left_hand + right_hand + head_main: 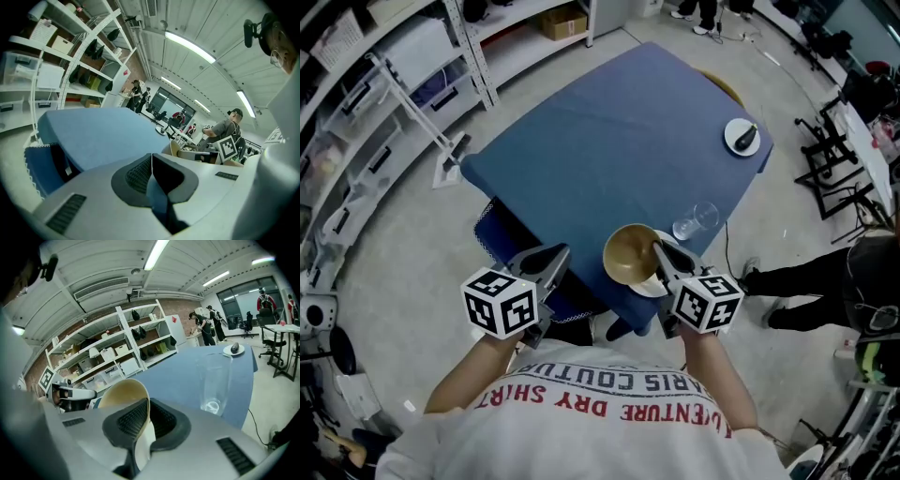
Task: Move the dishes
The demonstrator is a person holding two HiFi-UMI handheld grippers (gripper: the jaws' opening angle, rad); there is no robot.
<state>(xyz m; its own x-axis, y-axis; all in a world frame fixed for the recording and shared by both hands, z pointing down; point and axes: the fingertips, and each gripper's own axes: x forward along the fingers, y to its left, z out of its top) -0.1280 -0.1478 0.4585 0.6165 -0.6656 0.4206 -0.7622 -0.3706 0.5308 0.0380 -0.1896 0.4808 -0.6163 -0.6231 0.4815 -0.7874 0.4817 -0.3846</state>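
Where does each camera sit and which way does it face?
Head view: on the person's head, facing steeply down at the blue table; forearms, grippers show.
Left gripper view: on the left gripper, facing across the table; shut fingers show.
Right gripper view: on the right gripper, facing the glass; fingers clamp the bowl.
Shared by head and right gripper views: bowl, glass.

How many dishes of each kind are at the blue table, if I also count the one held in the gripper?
Bowls: 1, the tan bowl, held in the right gripper.
Plates: 2, the near white plate and the far white plate.
Glasses: 1, the clear glass.
Total: 4.
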